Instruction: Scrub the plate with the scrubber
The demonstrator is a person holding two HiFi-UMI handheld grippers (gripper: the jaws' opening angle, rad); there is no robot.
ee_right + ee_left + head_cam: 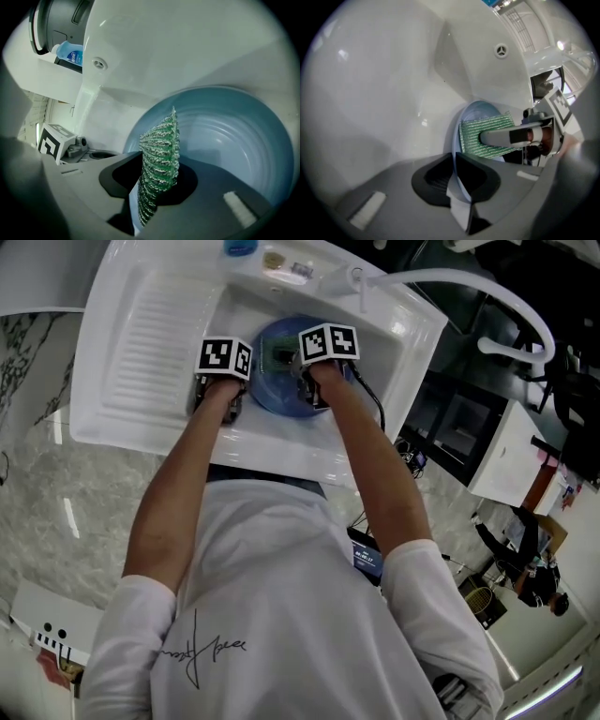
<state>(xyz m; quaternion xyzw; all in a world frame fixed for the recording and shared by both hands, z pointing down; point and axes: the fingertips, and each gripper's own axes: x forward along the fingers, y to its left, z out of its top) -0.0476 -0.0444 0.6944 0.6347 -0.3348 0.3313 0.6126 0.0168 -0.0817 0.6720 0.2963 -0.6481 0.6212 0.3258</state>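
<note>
In the basin of a white sink [412,352], a blue plate [267,395], well inside the basin walls and partly covered by both grippers. Left gripper [457,180] clamped on the plate's near rim: thin edge of the plate running up between the two dark pads, pads closed tight onto it from either side. Right gripper [157,185] clamped on a green scrubber [161,150], a ribbed mesh pad seen edge-on there, pinched at its lower part between the jaws and standing up past them. In the left gripper view, the same scrubber spread flat against the plate's inner face, with one grey finger [501,137] of the right gripper lying across it. In the right gripper view, the plate's hollow, ringed inner face filling the right half behind the scrubber. In the head view, both grippers side by side over the plate, the left at its left edge, the right nearer its middle, at the ends of bare forearms [178,493] reaching down from a white T-shirt [281,615]. Left of the basin, a ribbed draining board [155,329]. On the far ledge, a blue bottle [70,54]. A white curved faucet spout [487,287] arching off to the right, its end beyond the sink's edge. In the basin wall, a round overflow hole [501,50]. Around the sink, a pale marbled counter [56,493].
</note>
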